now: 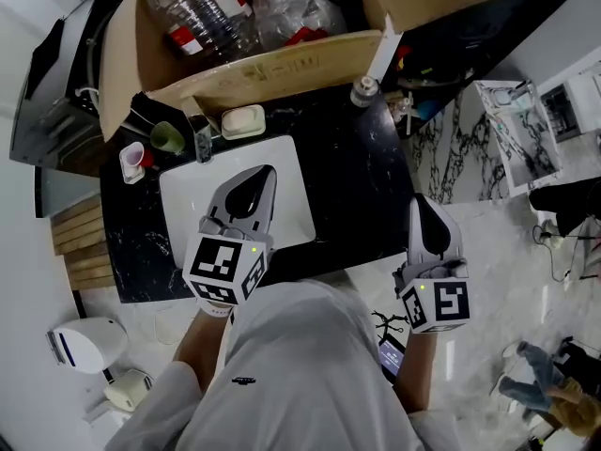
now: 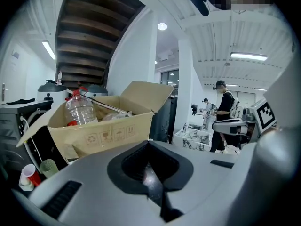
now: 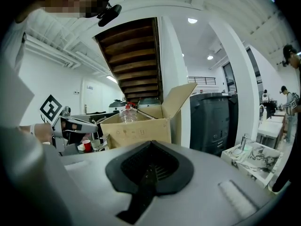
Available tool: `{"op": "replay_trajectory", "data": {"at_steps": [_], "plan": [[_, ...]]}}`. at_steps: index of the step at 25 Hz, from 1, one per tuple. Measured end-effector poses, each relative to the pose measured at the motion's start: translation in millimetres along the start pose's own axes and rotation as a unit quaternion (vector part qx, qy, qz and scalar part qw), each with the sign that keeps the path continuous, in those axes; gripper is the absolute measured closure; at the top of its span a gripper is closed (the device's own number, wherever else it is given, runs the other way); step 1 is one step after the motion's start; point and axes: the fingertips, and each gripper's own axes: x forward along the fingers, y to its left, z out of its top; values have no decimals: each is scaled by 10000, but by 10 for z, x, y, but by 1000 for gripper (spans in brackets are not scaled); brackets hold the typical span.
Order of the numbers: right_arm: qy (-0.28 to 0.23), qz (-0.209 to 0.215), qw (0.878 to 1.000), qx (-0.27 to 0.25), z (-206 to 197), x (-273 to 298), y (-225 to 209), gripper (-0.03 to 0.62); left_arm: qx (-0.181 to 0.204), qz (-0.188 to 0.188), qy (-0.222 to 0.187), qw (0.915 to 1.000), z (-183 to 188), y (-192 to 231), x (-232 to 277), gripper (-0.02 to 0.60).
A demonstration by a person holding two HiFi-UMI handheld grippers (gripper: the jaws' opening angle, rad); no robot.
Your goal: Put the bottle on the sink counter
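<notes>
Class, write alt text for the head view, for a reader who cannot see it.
Seen from above, a person holds two shut, empty grippers: the left gripper over the white basin of a black sink counter, the right gripper by its right edge. An open cardboard box behind holds clear plastic bottles.

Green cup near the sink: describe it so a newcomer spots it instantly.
Start at the black marbled counter with the white sink. At the sink's far left corner, by the cardboard box, two small cups stand together. The green cup is the one nearer the faucet; the other cup is red and white.
</notes>
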Motion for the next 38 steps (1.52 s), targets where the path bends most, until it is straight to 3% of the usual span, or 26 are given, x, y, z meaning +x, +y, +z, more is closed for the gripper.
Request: {"op": "replay_trajectory", "data": {"at_steps": [9,23,28,38], "plan": [[-22,-30,10000,43,0,-201,84,595,-97,88,-284,9995,119,-10,-301,575],[-199,-38,9998,-32,140,-168,218,595,-118,1,-292,9995,116,-16,-356,575],[-260,-218,9993,-132,192,-200,206,595,-109,-56,-309,9994,130,-25,-376,575],[-147,37,9993,-339,122,-217,410,595,-168,-83,-261,9995,26,-19,-426,575]]}}
